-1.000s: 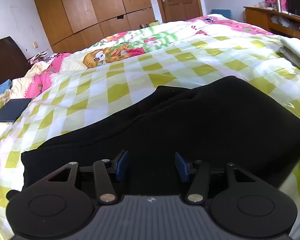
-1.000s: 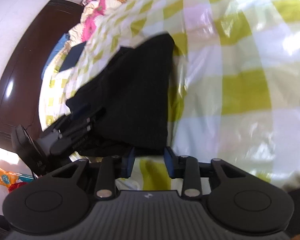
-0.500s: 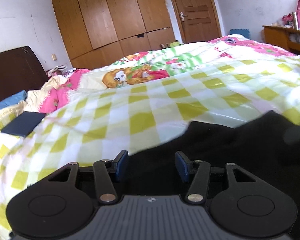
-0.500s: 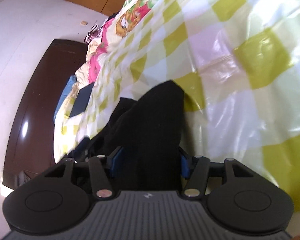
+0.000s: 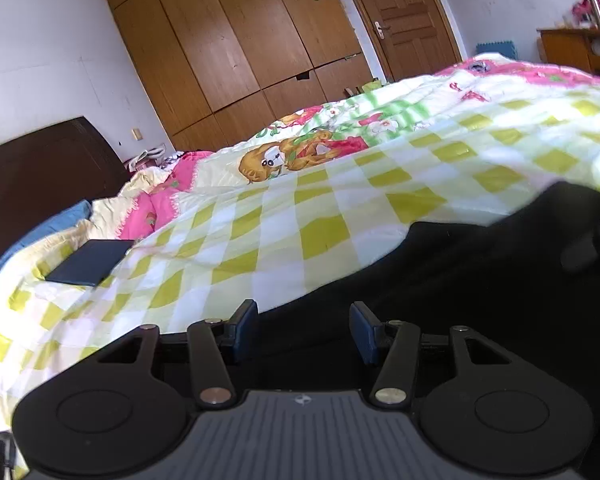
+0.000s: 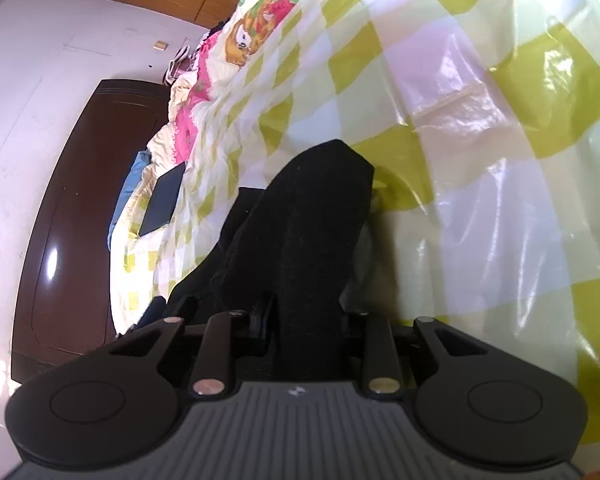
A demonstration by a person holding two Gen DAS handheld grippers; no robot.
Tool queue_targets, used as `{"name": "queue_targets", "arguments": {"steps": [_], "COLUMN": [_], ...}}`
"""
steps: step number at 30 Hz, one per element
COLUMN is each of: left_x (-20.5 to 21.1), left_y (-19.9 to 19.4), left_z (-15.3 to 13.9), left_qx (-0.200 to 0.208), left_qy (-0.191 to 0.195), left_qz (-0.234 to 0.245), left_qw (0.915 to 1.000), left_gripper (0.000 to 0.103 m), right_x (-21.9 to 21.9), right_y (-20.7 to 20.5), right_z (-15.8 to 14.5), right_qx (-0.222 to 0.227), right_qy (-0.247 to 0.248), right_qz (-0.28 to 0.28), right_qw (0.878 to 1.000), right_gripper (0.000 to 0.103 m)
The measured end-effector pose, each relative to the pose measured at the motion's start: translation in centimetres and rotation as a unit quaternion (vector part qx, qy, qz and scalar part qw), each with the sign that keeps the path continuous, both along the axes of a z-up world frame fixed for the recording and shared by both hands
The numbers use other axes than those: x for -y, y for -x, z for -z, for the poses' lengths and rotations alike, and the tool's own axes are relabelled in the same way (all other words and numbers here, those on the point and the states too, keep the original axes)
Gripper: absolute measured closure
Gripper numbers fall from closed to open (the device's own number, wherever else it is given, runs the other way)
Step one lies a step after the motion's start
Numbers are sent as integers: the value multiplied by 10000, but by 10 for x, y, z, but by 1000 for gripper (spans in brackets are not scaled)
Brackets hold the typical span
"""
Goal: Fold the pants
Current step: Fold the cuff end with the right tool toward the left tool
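Black fabric pants are lying on the bed's yellow-and-white checked plastic sheet. The right gripper is clenching a raised fold of them between its fingers. The left gripper is hovering with fingers spread at the pants' edge.

Bedroom, white plastered walls; tall brown wooden wardrobe with flat panel doors spans 11 to 12 o'clock, a brown panelled wooden door with metal handle beside it at 1 o'clock. Dark glossy brown headboard sits at 9 o'clock, a wooden side cabinet at 2 o'clock. Bed covered by a yellow-green and white checked sheet, shiny in strong daylight, with a pink cartoon-print quilt behind it and a flat dark blue rectangular pad at 9 o'clock.
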State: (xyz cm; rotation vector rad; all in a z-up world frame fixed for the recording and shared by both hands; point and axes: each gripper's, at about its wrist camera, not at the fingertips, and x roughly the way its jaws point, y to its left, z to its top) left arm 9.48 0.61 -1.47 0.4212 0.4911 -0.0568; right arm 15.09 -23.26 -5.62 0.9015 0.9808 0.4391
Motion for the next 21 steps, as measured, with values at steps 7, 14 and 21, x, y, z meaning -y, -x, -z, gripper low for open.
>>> {"name": "queue_targets", "arguments": {"steps": [7, 14, 21], "left_x": [11, 14, -10], "left_y": [-5, 6, 29], "left_z": [23, 38, 24], "left_qx": [-186, -375, -561], "left_qy": [-102, -398, 176], "left_qz": [61, 334, 518], "left_qw": [9998, 9979, 9969], "left_gripper": [40, 48, 48], "right_x": [-6, -21, -54], "right_y": [-6, -1, -8], "right_z": [11, -27, -72], "right_qx": [-149, 71, 203], "right_qy": [-36, -276, -15], "right_qz": [-88, -89, -186], "right_qw": [9998, 9996, 9996], "right_gripper": [65, 83, 83]}}
